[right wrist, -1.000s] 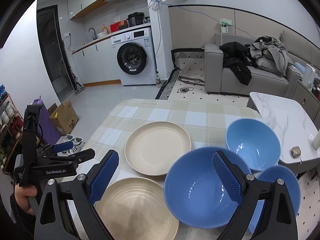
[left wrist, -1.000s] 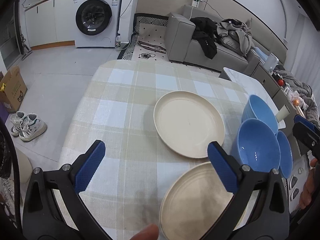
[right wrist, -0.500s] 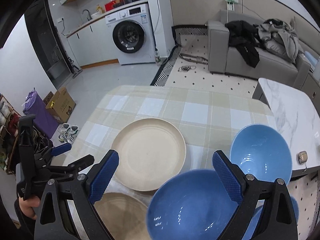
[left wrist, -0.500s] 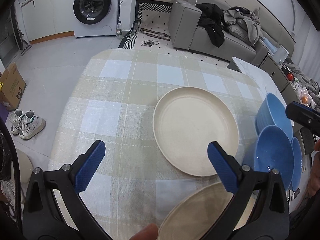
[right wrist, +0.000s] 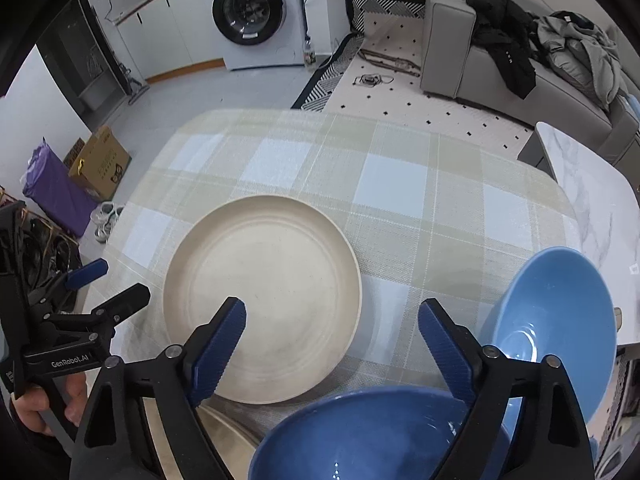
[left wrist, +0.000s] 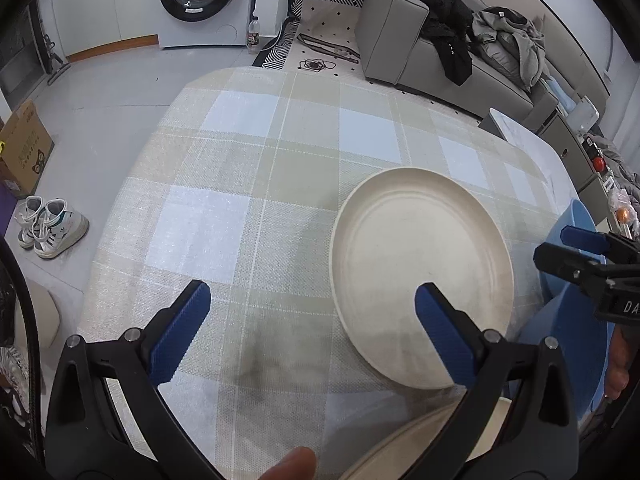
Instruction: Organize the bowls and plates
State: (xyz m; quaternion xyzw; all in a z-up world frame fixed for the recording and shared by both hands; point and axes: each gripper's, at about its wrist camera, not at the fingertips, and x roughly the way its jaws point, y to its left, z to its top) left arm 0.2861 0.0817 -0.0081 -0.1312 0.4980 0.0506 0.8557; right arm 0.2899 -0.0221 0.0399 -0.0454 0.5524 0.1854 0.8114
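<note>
A cream plate [left wrist: 420,272] lies on the checked tablecloth [left wrist: 248,184]; it also shows in the right wrist view [right wrist: 272,292]. A second cream plate [left wrist: 404,440] sits at the near edge, partly cut off, and shows in the right wrist view [right wrist: 228,436]. A blue bowl [right wrist: 560,320] stands at the right and another blue bowl [right wrist: 360,436] lies nearest. My left gripper [left wrist: 308,312] is open and empty above the cloth, its right finger over the plate's near rim. My right gripper [right wrist: 332,324] is open and empty above the plate's right edge.
The table's far edge [right wrist: 320,114] drops to a tiled floor with a washing machine [right wrist: 248,12], a sofa [right wrist: 500,60] and a marble side table [right wrist: 592,200] to the right. Shoes [left wrist: 48,228] and a cardboard box [left wrist: 24,148] lie left of the table.
Both grippers have moved forward and lower over the table. The plates and bowls look larger and have slid toward the near edge of each view. Nothing was gripped.
</note>
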